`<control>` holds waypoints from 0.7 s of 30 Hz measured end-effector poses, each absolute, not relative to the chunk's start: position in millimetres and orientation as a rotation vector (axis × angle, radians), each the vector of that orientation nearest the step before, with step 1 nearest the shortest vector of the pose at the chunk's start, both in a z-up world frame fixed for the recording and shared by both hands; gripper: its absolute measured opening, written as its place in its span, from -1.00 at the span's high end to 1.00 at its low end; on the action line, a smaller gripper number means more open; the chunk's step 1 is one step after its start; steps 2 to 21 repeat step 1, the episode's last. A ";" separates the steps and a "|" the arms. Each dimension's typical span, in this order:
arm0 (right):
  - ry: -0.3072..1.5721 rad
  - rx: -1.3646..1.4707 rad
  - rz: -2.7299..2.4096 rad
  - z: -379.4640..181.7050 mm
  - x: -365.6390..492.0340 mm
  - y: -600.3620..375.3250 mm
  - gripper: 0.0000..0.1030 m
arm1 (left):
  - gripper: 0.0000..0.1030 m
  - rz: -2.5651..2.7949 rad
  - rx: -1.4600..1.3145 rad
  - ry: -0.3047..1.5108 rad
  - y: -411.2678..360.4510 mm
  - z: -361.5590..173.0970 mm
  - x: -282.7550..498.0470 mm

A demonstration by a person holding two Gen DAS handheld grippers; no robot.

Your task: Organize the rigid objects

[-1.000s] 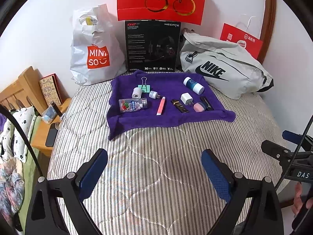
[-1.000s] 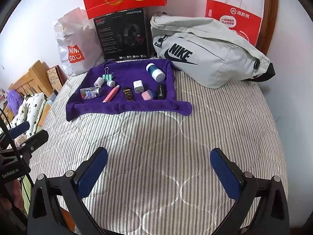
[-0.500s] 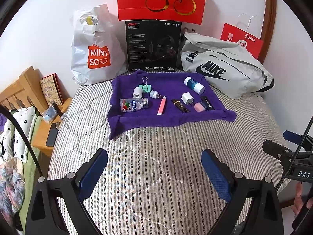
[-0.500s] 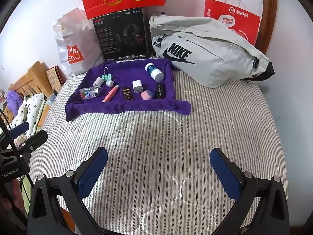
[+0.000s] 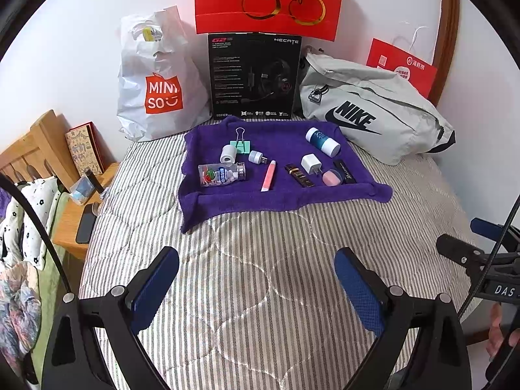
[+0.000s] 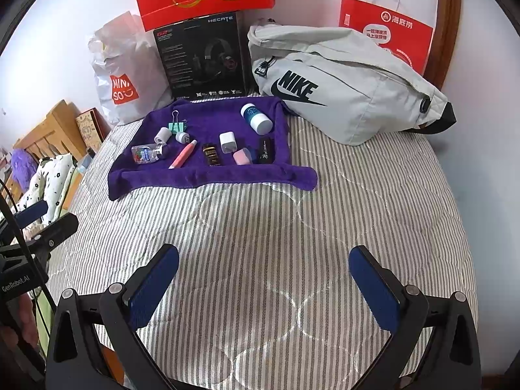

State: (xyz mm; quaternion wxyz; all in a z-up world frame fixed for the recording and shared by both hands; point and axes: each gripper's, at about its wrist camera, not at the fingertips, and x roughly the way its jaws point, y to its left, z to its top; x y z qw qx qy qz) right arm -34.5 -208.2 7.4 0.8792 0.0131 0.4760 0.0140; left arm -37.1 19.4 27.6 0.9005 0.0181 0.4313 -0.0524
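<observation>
1. Both tools are held low over the grey-striped quilted bed cover (image 5: 260, 276), well short of the small items. Left gripper (image 5: 256, 279): blue-padded fingers spread wide, nothing between them. Right gripper (image 6: 263, 279): likewise spread wide and empty.
2. The rigid items are all found on the purple terry towel (image 5: 279, 198), which is laid flat on the bed with its edges rolled up a little.
3. Left group on the towel: clear plastic bottle with a printed label (image 5: 222, 175) lying on its side, small white roll (image 5: 228, 154), mint-green binder clip (image 5: 240, 144), small white plug-in light (image 5: 258, 156).
4. Middle: pink tube-shaped pen (image 5: 268, 175) lying lengthwise, dark brown flat bar with gold print (image 5: 299, 175).
5. Right group: white cube charger (image 5: 311, 164), pink round-cornered case (image 5: 331, 177), black flat stick with script lettering (image 5: 345, 171), blue-and-white cylindrical bottle (image 5: 322, 141) on its side at the far corner.
6. Items are seen near one another, a few touching; no neat rows and no sorting by kind can be made out.
7. A grey fabric Nike sling bag (image 6: 344, 78) is lying just beside the towel; whether it is open cannot be told.
8. Progress: not settled. The scene fits items gathered onto the towel as the finished layout, or items laid out there awaiting packing elsewhere. Nothing is held in either tool.
</observation>
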 end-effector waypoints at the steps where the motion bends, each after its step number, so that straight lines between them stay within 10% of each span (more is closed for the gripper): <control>1: 0.994 0.026 0.031 7.3 -33.7 -207.8 -1.00 | -0.89 -0.108 0.038 0.891 19.2 28.6 -35.5; 21: 0.994 0.026 0.031 7.3 -33.7 -207.8 -1.00 | -0.89 -0.108 0.038 0.891 19.2 28.6 -35.5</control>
